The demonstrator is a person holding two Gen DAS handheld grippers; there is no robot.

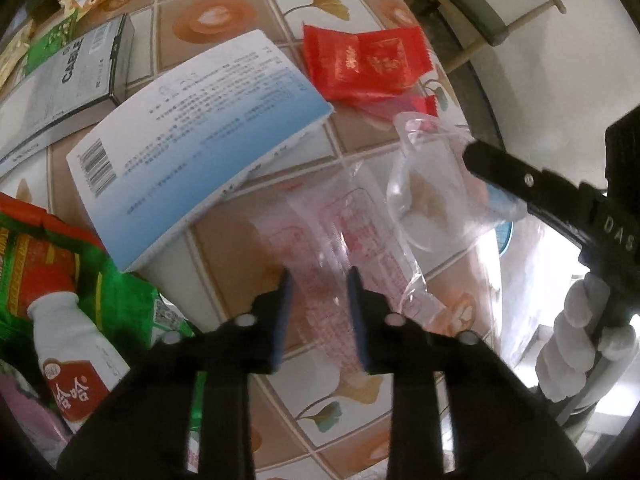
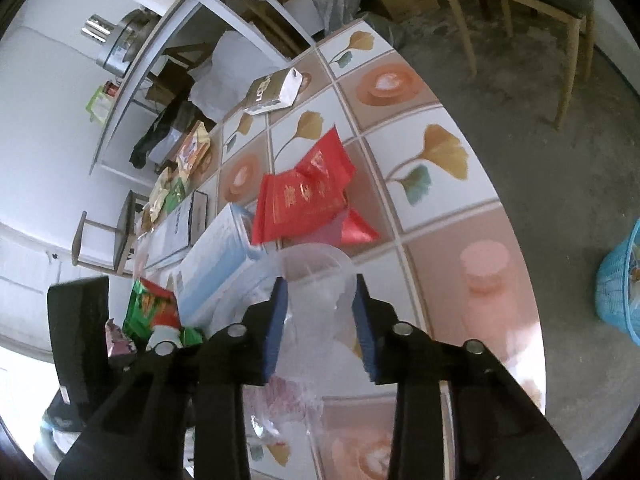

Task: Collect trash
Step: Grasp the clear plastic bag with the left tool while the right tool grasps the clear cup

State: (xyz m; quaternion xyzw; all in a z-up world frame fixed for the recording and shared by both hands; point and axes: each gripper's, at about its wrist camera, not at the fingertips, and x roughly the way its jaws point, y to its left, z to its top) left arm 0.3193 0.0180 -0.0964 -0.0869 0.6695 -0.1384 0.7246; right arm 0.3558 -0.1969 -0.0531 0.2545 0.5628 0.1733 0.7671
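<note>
Gripping one clear cup | right claw | two red packets

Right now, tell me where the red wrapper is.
The red wrapper lies on the tiled table, far side in the left wrist view, right of the blue-and-white box and beyond the clear plastic cup.

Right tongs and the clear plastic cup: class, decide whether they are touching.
Touching. In the right wrist view the right tongs have both blue pads pressed against the sides of the clear plastic cup, with no gap on either side.
</note>
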